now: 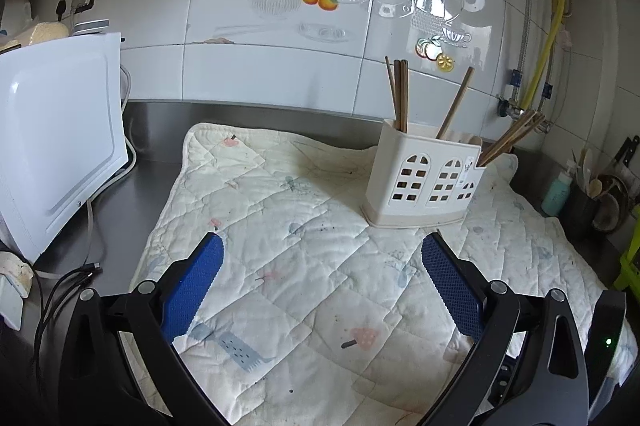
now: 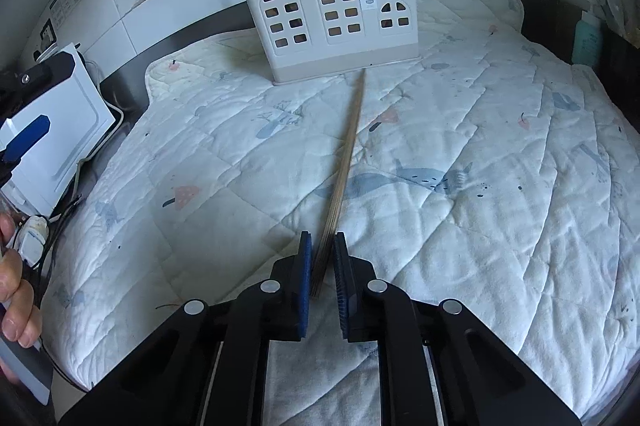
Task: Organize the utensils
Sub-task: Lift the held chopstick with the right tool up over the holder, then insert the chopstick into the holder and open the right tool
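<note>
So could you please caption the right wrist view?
Right claw shut on chopsticks lying on quilted mat before holder.

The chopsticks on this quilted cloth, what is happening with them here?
A person is sorting chopsticks into the white holder with two handheld grippers. The right gripper is shut on one chopstick, whose far tip lies on the quilted cloth near the holder's base. The left gripper is open and empty above the cloth. Several chopsticks already stand in the holder.
</note>
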`<state>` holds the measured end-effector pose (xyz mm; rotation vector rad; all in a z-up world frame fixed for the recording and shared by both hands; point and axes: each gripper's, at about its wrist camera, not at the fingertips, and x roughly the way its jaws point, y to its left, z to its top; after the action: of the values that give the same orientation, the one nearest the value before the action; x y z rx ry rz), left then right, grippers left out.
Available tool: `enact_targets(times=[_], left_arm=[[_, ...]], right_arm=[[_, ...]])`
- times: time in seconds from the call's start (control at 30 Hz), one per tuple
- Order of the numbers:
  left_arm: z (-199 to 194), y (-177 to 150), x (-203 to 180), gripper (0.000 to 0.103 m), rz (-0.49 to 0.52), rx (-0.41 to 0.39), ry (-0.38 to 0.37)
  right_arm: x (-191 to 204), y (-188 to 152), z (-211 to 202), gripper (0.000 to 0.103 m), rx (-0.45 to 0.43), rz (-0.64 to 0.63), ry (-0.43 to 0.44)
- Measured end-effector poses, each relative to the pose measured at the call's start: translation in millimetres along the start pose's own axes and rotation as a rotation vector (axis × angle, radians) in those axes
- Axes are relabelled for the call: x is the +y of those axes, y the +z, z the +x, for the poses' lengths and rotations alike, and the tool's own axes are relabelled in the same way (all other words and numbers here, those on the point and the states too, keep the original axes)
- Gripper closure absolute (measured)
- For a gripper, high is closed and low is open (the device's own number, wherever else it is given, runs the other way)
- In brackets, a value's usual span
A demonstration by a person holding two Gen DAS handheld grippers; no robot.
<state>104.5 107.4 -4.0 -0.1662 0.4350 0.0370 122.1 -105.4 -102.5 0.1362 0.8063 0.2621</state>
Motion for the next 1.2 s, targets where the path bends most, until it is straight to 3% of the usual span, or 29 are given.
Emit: enact_targets(times=[0.17,0.37,0.5,0.73,1.03,1.2], left_arm=[[2,-11,-2,0.005,0.003,0.028,0.01],[6,-17,-6,0.005,-0.024,0.054,0.002],[6,-22,-17,0.005,0.001,0.058,0.002],[7,-28,-29,0.005,0.011,0.082,-0.006],[15,-30,-38,0.005,0.029,0.105,-0.005],[20,-30,-42,0.005,0.034,0.117,-0.025]], right_arm=[[-6,1,-23,0.096,-0.061,-0.07,-0.038],[-13,35,-80,0.096,-0.234,-0.129,-0.011],[-11,81,-111,0.096,-0.319,-0.198,0.024],[-13,174,-141,0.096,-0.361,-0.264,0.094],[-11,269,-178,0.096,-0.513,-0.315,0.054],[-16,299,-154,0.096,-0.532,-0.307,-0.003]])
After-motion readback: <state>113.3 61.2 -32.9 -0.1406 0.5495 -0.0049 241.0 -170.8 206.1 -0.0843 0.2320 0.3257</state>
